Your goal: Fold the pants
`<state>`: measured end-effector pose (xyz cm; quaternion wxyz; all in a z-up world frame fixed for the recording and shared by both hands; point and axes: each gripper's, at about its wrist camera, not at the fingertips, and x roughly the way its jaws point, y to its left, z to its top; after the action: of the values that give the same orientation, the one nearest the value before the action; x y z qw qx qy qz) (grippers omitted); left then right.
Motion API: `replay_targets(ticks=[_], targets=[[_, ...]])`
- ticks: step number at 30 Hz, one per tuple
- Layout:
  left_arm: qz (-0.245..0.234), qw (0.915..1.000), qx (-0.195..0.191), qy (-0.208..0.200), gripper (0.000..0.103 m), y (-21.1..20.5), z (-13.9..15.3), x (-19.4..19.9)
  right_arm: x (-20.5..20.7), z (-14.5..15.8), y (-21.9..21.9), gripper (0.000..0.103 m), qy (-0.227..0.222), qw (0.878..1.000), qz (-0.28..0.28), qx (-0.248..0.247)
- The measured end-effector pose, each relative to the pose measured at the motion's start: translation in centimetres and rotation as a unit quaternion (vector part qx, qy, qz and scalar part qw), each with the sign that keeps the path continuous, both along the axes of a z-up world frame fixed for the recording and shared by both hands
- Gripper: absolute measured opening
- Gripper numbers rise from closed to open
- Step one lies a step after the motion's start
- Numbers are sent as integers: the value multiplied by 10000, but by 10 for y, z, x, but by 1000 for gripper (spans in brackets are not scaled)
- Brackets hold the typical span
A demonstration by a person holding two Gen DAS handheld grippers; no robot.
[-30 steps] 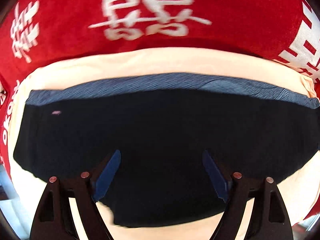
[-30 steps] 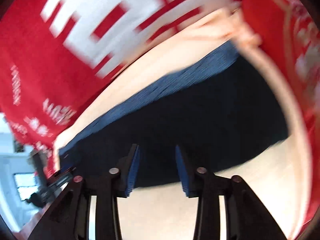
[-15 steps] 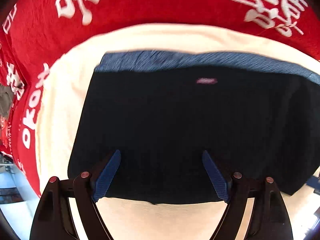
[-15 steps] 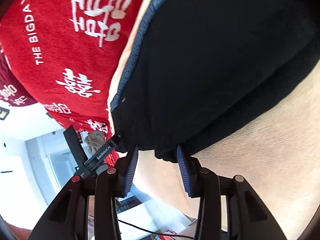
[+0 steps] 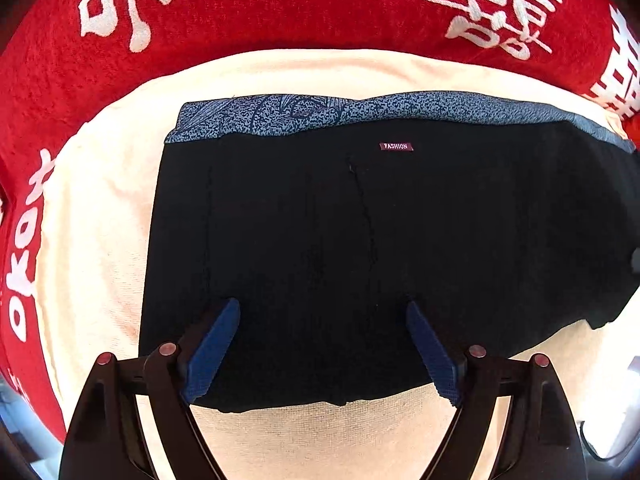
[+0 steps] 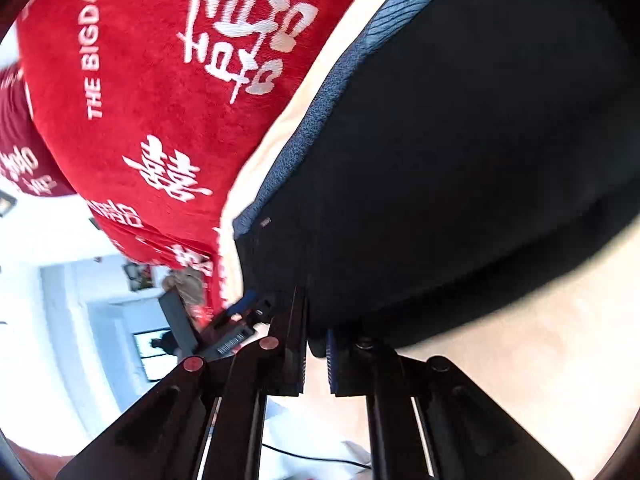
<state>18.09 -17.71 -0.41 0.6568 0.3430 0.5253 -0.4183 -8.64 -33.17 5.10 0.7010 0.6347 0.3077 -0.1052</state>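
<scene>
Right gripper (image 6: 316,344), in my right hand, has just been closing and now has its black fingers pinched on the near edge of the black fabric pants (image 6: 460,152); a fold of that dark cloth sits between the blue pads, which are nearly together. Left gripper (image 5: 322,340), in my left hand, stands with jaws wide apart, pointing steeply down over the same garment; nothing lies between its blue ribbed pads (image 5: 212,348), and whether the tips touch the cloth I cannot tell.

The pants lie flat as a broad folded rectangle on a cream terry towel (image 5: 100,216). Along the far edge runs a speckled blue-grey waistband (image 5: 320,114), and just below it sits a small maroon label reading FASHION (image 5: 396,146). A faint seam runs down the middle of the black panel. The hem edge nearest me in the left wrist view is slightly uneven.

Beneath the towel is a red plush cloth with white characters (image 5: 280,8); in the right wrist view it carries the words THE BIGDAY. The right wrist view is partly blurred at its lower left, where a bright room shows indistinctly.
</scene>
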Motion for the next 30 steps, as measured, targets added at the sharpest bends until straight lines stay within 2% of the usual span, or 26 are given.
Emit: replay_targets(ticks=[3, 5, 8, 10, 14, 17, 19, 21, 22, 23, 27, 29, 30], targets=[[-83, 9997, 2, -231, 86, 3, -1, -10, -1, -31, 8, 8, 369, 9991, -115, 197], [-43, 9995, 87, -300, 86, -1, -6, -24, -5, -40, 10, 8, 282, 9986, -250, 379], [1, 9987, 288, -429, 86, -4, 7, -47, -9, -32, 9, 12, 505, 9979, -30, 399], [-10, 9996, 155, -220, 86, -14, 18, -61, -20, -20, 5, 13, 703, 9970, 160, 285], [-242, 9989, -373, 124, 86, -45, 39, -109, -36, 31, -23, 14, 958, 9908, 276, -917], [-212, 9974, -522, 459, 86, -79, 27, -144, -32, 50, -50, 19, 1141, 9791, 318, -1655], [-181, 9970, -434, 609, 86, -99, 9, -155, -32, 42, -63, 21, 1433, 9709, 447, -1864], [-256, 9984, -178, 462, 87, -105, -10, -173, -31, 17, -67, 20, 2093, 9538, 763, -2018], [-237, 9987, -214, 389, 87, -101, -10, -181, -41, 12, -64, 19, 1903, 9573, 738, -2047], [-159, 9984, -428, 338, 87, -94, -7, -183, -50, 13, -61, 19, 1739, 9600, 642, -2099], [-49, 9991, -193, 363, 87, -94, 3, -178, -69, 15, -58, 20, 1688, 9686, 607, -1722], [-45, 9994, -310, 168, 87, -104, 14, -174, -60, 33, -64, 20, 1557, 9659, 602, -1982], [-33, 9989, -453, 109, 87, -113, 21, -172, -54, 40, -69, 28, 1510, 9621, 626, -2182]])
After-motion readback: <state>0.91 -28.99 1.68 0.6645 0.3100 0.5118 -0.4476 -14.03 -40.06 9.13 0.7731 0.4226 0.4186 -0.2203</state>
